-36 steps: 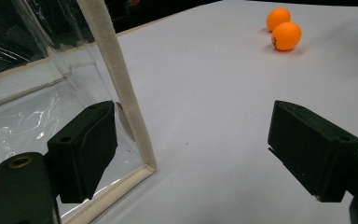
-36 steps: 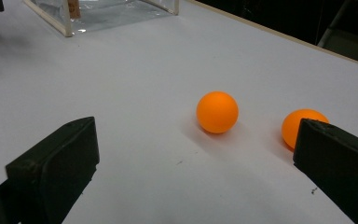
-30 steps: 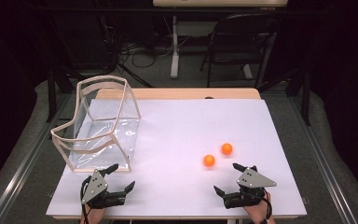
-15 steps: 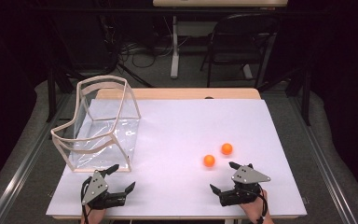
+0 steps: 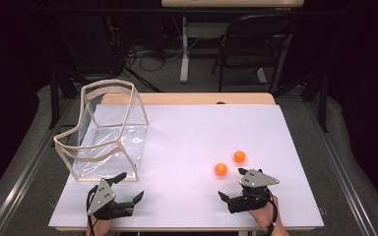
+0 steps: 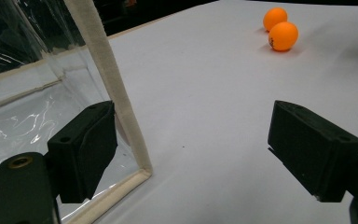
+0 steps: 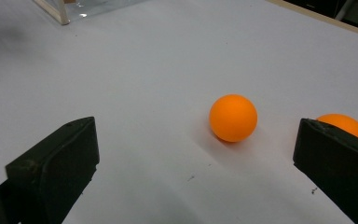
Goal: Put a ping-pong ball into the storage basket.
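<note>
Now, the clear box (image 5: pixel 109 130) with its cream edging sits on the bench (image 5: pixel 187 128), and the left claw (image 5: pixel 128 189) waits just below it, jaws wide apart with one by the box's near corner post. Nothing lies between the right claw (image 5: pixel 232 186) and the balls. Compared with a second ago, the right claw has slid a little toward the box side and closer to the balls; the left one hasn't budged. The near orange ball (image 5: pixel 221 169) sits just ahead of the right claw's spread, empty jaws, the far orange ball (image 5: pixel 239 157) just beside it, farther from the box.
</note>
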A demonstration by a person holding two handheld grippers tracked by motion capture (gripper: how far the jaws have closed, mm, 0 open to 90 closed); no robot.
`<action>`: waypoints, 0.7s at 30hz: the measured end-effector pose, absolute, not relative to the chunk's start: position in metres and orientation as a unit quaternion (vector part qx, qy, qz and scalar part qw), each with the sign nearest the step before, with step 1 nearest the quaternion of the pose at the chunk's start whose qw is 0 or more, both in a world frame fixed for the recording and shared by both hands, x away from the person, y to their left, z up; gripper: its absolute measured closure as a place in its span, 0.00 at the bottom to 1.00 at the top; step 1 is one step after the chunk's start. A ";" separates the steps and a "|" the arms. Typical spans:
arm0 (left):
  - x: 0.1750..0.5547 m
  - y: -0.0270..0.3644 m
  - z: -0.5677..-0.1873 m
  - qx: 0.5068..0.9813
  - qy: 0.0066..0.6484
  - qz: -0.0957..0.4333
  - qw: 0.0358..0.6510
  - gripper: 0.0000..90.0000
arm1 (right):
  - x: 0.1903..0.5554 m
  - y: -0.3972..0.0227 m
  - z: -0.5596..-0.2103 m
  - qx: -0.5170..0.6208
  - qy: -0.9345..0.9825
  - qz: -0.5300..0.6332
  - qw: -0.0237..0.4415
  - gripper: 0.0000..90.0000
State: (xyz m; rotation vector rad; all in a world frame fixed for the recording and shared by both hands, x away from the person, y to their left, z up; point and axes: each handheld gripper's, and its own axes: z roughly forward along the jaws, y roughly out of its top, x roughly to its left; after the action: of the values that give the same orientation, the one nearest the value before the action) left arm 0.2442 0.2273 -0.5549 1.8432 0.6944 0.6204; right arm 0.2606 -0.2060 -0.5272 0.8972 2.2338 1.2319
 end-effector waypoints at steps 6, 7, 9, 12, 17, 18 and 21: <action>0.246 0.226 -0.555 0.768 0.288 0.255 0.512 0.17 | 0.267 -0.203 -0.527 0.329 0.811 0.436 0.210 0.00; 0.246 0.226 -0.555 0.768 0.288 0.255 0.512 0.17 | 0.267 -0.203 -0.527 0.329 0.811 0.436 0.210 0.00; 0.246 0.225 -0.555 0.767 0.288 0.255 0.513 0.17 | 0.270 -0.202 -0.527 0.331 0.811 0.434 0.208 0.00; 0.246 0.226 -0.555 0.768 0.287 0.255 0.513 0.17 | 0.274 -0.199 -0.526 0.334 0.812 0.432 0.206 0.00; 0.247 0.225 -0.555 0.768 0.285 0.255 0.513 0.18 | 0.281 -0.196 -0.527 0.335 0.816 0.425 0.202 0.00; 0.247 0.225 -0.555 0.769 0.284 0.254 0.513 0.17 | 0.285 -0.195 -0.528 0.337 0.817 0.422 0.201 0.00; 0.247 0.225 -0.555 0.769 0.284 0.254 0.513 0.17 | 0.289 -0.194 -0.529 0.340 0.818 0.420 0.200 0.00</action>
State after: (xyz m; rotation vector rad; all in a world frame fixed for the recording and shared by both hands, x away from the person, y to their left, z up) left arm 0.2469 0.2255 -0.5548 1.8489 0.6840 0.6109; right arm 0.2889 -0.1944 -0.5288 0.9494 2.2868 1.1730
